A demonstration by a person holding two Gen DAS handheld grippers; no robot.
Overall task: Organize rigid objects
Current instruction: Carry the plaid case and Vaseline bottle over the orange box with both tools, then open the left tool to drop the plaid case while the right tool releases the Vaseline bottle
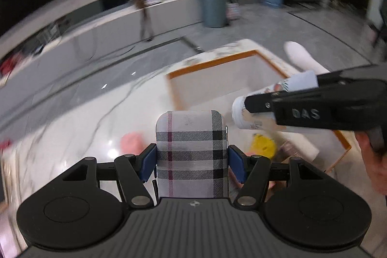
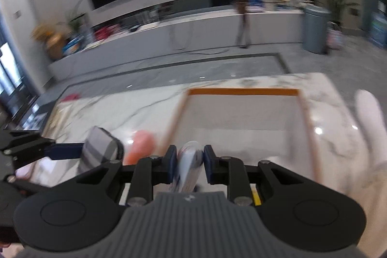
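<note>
My left gripper (image 1: 191,161) is shut on a plaid case (image 1: 191,151), grey-white with black and maroon lines, held above the marble table (image 1: 79,122). It also shows in the right wrist view (image 2: 100,149) at the left. My right gripper (image 2: 188,165) is shut on a white tube with a floral print (image 2: 187,167); in the left wrist view the tube (image 1: 266,100) hangs over the orange-rimmed white tray (image 1: 215,62). The tray (image 2: 244,91) lies ahead of the right gripper.
A pink object (image 1: 131,140) and a yellow object (image 1: 263,144) lie on the table near the tray's near edge. A white bottle-like object (image 1: 302,57) lies right of the tray. A grey bin (image 1: 214,6) and a long counter stand beyond on the floor.
</note>
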